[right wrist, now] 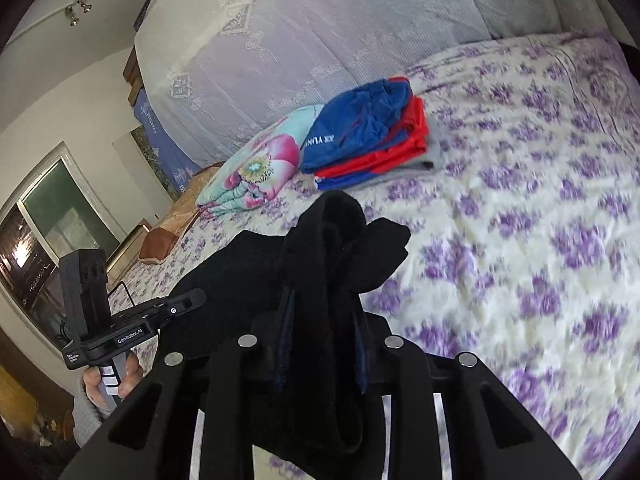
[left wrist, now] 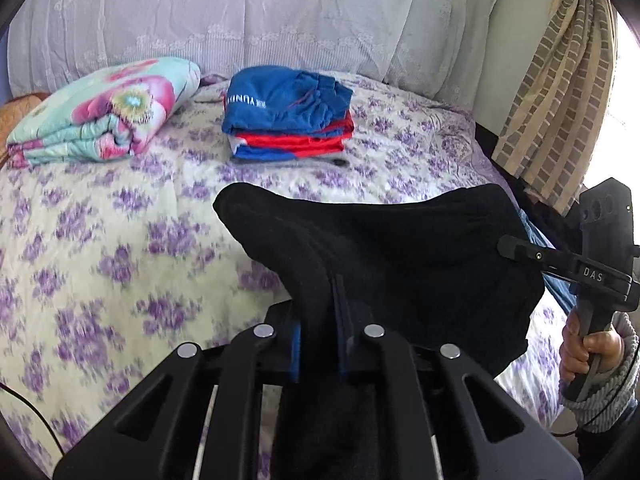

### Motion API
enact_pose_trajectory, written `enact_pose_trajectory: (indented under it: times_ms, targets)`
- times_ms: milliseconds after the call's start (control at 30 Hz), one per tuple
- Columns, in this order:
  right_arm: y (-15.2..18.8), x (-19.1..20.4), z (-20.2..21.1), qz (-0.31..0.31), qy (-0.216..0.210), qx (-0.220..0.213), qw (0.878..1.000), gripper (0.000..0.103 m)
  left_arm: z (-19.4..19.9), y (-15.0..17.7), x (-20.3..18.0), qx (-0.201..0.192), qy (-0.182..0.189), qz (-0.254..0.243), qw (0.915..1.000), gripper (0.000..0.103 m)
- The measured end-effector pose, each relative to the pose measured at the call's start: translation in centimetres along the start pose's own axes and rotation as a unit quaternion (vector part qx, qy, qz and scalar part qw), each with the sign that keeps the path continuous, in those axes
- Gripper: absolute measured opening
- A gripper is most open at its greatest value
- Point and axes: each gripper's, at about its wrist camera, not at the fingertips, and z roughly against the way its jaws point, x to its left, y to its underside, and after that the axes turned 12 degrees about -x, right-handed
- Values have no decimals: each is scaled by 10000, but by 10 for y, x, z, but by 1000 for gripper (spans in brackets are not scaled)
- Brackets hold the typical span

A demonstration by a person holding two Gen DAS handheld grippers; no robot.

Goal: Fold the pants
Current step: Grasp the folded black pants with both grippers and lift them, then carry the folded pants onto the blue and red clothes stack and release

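The black pants [left wrist: 392,256] hang in the air above the bed, stretched between both grippers. My left gripper [left wrist: 320,320] is shut on one bunched edge of the pants, with cloth filling the space between its fingers. My right gripper [right wrist: 324,320] is shut on the other bunched edge [right wrist: 340,240]. In the left wrist view the right gripper [left wrist: 508,246] shows at the far right, pinching the cloth. In the right wrist view the left gripper [right wrist: 200,298] shows at the lower left, also on the cloth.
The bed has a white cover with purple flowers [left wrist: 100,248]. A stack of folded blue and red clothes [left wrist: 288,116] lies near the headboard, with a folded floral quilt [left wrist: 104,116] to its left. A checked curtain [left wrist: 560,92] hangs at the right.
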Motion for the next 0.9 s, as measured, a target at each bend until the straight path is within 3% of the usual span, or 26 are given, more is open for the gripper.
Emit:
enact_pose_trajectory:
  times_ms: [300,467,600,667,700,733,800,900]
  targets:
    - [-169,-3,-93,424,230,-826,9954,24,-72,-168,19,-847,-550,-271,9945,11]
    - [-231,-27,-178,509,588,-1277,9888,24,-153,-229,47,-975,-991,-260,9899,11]
    - [-222,-33,-264,1575,1320,-1290,9701,24,-239,-238,75,-760,-1584,-254,9841,11]
    - [-206,-51,-297,1785,1841,-1260,9583,29,-286,-224,98,-398,-2102,-120,9768,13]
    - [-198,-63,-306,1827,1954,-1327,9544,36,-304,-212,111,-210,-2216,-38,9749,20]
    - [-193,-75,-308,1748,1870,-1454,9557,49,-316,-201,123,-128,-2175,108,9759,27]
    - [-189,-90,-304,1574,1763,-1620,9581,64,-318,-190,129,-286,-2166,97,9758,31]
    - [-191,-88,-296,1652,1727,-1698,9561,71,-305,-192,122,-443,-2237,-94,9736,34]
